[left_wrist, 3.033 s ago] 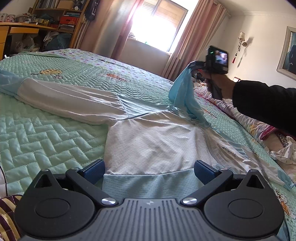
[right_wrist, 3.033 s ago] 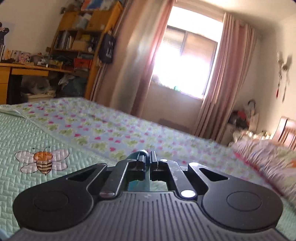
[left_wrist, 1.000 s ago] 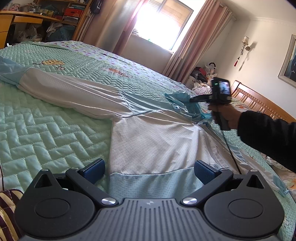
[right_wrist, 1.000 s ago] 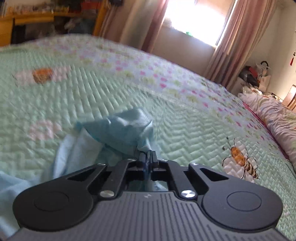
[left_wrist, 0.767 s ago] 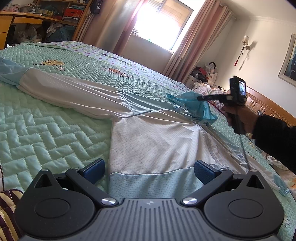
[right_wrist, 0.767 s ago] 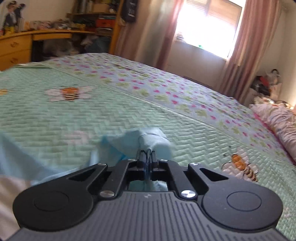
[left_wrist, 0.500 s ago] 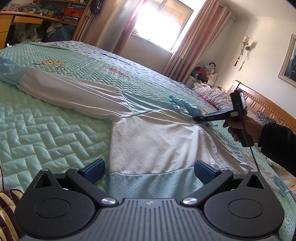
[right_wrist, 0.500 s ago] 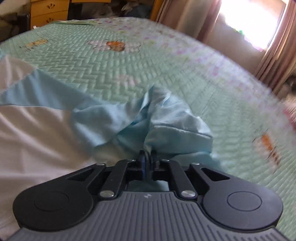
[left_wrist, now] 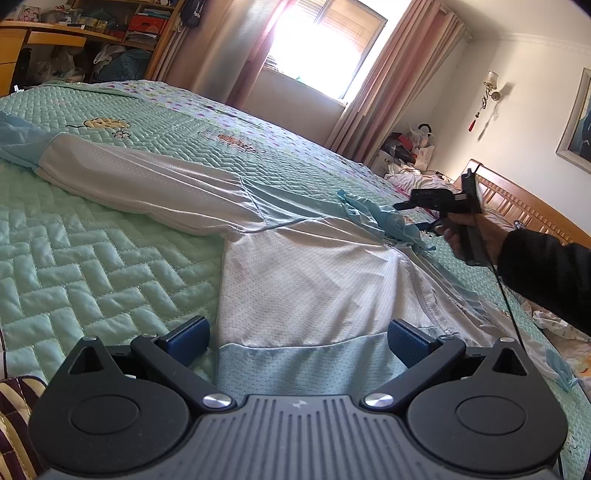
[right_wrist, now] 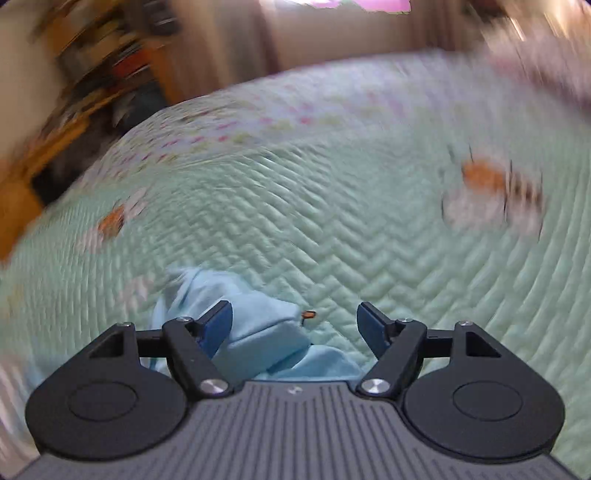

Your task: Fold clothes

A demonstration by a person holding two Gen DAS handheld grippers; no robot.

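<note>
A white and light-blue jacket [left_wrist: 303, 280] lies spread flat on the green quilted bed, one long sleeve [left_wrist: 140, 184] stretched to the left. Its light-blue hood [left_wrist: 380, 218] lies bunched at the far end. My left gripper [left_wrist: 297, 338] hovers open over the blue hem, nothing between its pads. In the left wrist view my right gripper [left_wrist: 410, 214] is held in a hand just right of the hood. Its jaws are opening. In the blurred right wrist view the hood [right_wrist: 258, 325] lies loose below the right gripper [right_wrist: 295, 321], no longer pinched.
The green quilt [left_wrist: 92, 258] with bee pictures covers the bed. A wooden headboard [left_wrist: 524, 210] and pillows stand at the right. Shelves and a desk [left_wrist: 55, 33] line the far left wall beside curtains and a window. A striped cloth [left_wrist: 14, 406] shows at the lower left.
My right gripper laid the hood down on the bed, then let go of it and drew off to the right while rolling. The left gripper kept still.
</note>
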